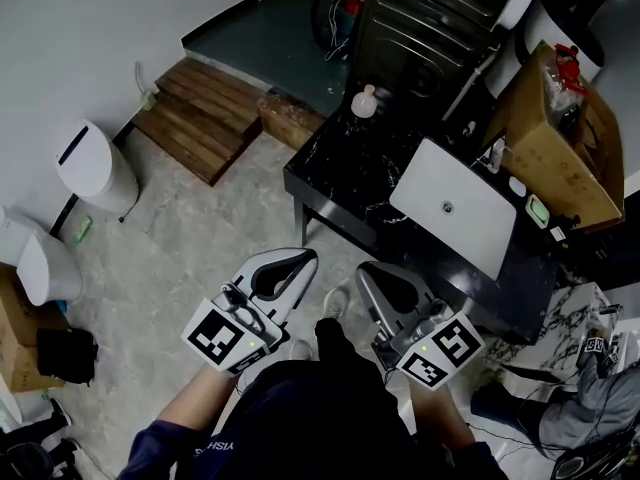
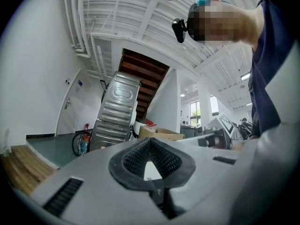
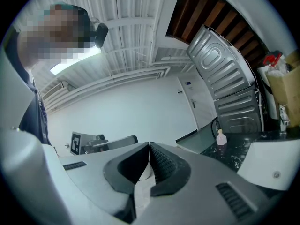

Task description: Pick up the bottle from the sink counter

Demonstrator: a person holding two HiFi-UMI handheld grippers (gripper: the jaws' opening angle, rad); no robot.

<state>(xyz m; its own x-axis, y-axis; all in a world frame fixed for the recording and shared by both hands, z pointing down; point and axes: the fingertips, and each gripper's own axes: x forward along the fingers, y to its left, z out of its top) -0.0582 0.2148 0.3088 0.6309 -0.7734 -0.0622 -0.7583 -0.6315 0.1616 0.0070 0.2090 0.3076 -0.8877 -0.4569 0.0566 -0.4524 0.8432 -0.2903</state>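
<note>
Both of my tools are pressed together with nothing between them: the left tool and the right tool hang side by side at 6 o'clock in the head view, well short of the dark worktop. The bottle, small and pale with a narrow neck, stands upright at 12 o'clock from them, close to the worktop's far corner.

My main worry is that corner. If I arrive with a tool not yet spread, or spread too late, I'd judge the tip will nudge the bottle over or off the far edge. It looks light, so a glancing touch could topple it. The white sink sits at 2 o'clock of my right tool, and a reach from that side might clip its rim.
</note>
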